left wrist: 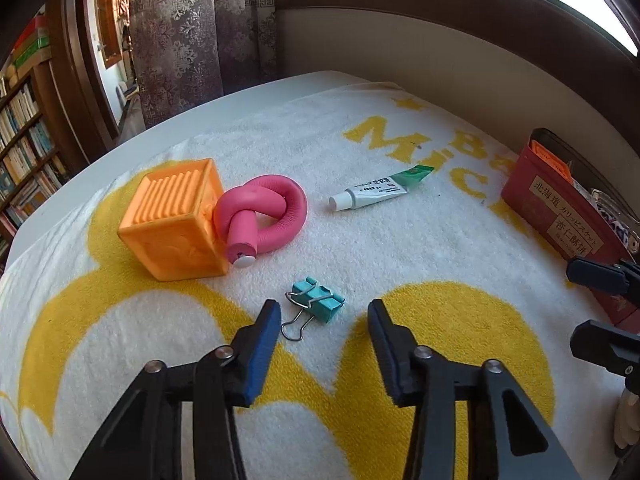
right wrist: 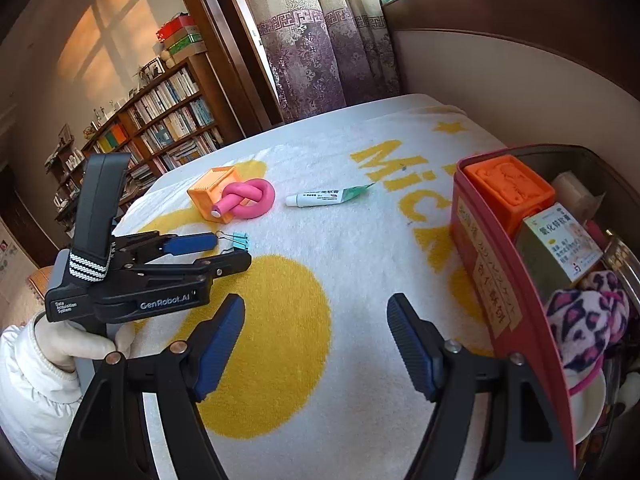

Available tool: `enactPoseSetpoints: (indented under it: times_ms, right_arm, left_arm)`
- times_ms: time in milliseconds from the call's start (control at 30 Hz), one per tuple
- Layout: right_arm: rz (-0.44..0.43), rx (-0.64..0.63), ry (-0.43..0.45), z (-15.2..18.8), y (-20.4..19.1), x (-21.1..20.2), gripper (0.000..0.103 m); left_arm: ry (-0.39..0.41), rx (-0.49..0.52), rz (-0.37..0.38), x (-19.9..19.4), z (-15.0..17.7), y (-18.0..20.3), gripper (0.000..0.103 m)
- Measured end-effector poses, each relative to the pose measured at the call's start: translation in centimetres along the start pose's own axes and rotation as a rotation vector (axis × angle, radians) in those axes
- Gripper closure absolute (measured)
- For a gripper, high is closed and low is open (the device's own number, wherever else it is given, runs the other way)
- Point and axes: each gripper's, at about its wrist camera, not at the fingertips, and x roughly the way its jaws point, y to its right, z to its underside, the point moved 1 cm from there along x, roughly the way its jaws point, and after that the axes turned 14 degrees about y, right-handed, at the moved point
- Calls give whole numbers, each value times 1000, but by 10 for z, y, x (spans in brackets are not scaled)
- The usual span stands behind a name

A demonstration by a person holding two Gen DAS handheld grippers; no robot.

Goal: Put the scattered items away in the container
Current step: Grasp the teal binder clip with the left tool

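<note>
Left gripper hangs released, jaws straddling a teal binder clip without touching it. Right gripper is likewise released, empty. White-and-yellow towel covers the surface. Left to right on it: orange block, knotted pink foam roller touching it, ointment tube, red tin part-filled. Bookshelf and patterned curtain stand behind.

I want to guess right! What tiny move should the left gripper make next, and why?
Probably ease the left gripper down and a bit forward over the teal clip, then close. The clip lies just ahead, between the open fingers, not yet touched, and it still sits outside the red tin.
</note>
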Motion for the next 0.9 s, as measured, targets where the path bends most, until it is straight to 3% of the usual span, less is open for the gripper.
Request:
enactPoseSetpoints:
  times_ms: [333, 433, 533, 900]
  right_arm:
    - [19, -32, -13, 2, -3, 4, 26]
    - [25, -32, -15, 3, -2, 5, 26]
    - [37, -36, -14, 4, -1, 6, 26]
    - [19, -57, -5, 6, -6, 4, 26]
  left_arm:
    - [25, 45, 13, 8, -7, 1, 63]
    - [27, 52, 16, 6, -6, 4, 73]
    - [31, 65, -16, 0, -3, 10, 74]
    - [62, -138, -126, -57, 24, -15, 74]
